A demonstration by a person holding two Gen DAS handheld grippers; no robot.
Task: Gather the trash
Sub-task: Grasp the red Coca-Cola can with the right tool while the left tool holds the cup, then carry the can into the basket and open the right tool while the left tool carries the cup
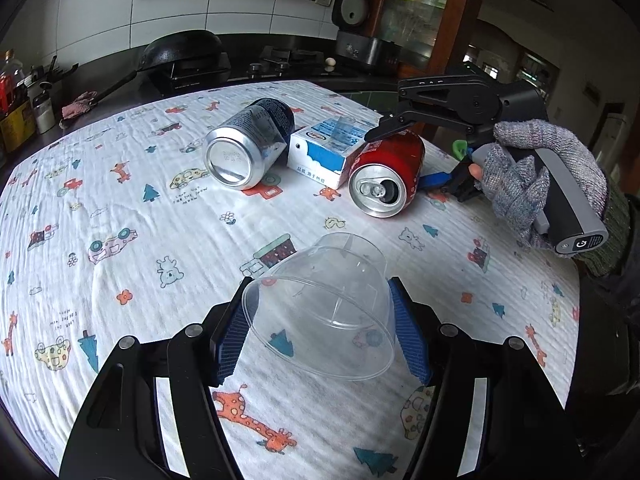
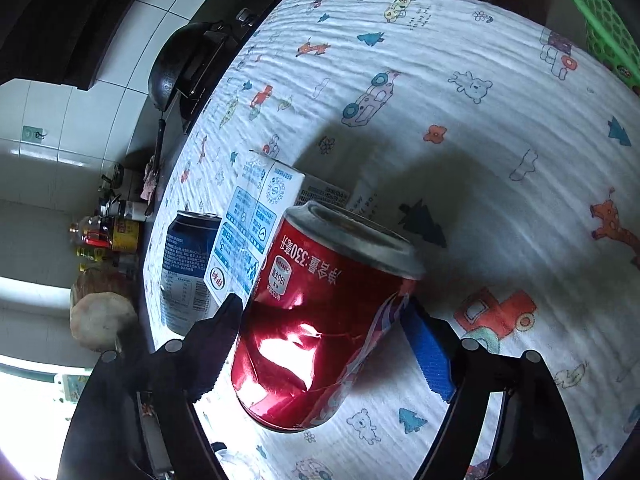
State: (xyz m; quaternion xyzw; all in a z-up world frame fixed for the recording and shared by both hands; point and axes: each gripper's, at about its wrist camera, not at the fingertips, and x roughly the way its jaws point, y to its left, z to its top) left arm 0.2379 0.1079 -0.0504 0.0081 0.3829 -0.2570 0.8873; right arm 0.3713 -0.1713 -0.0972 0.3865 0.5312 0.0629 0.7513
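Observation:
A clear plastic bowl lies on its side on the patterned tablecloth, between the blue pads of my left gripper, which is shut on it. A dented red can lies on its side at the back right; my right gripper is shut on it, one finger on each flank. A white and blue milk carton and a dark blue can lie to the left of the red can, both also in the right wrist view: the carton and the blue can.
A green plastic basket stands beyond the table's far edge in the right wrist view. A black counter behind the table holds a wok, a stove, a rice cooker and bottles at the left.

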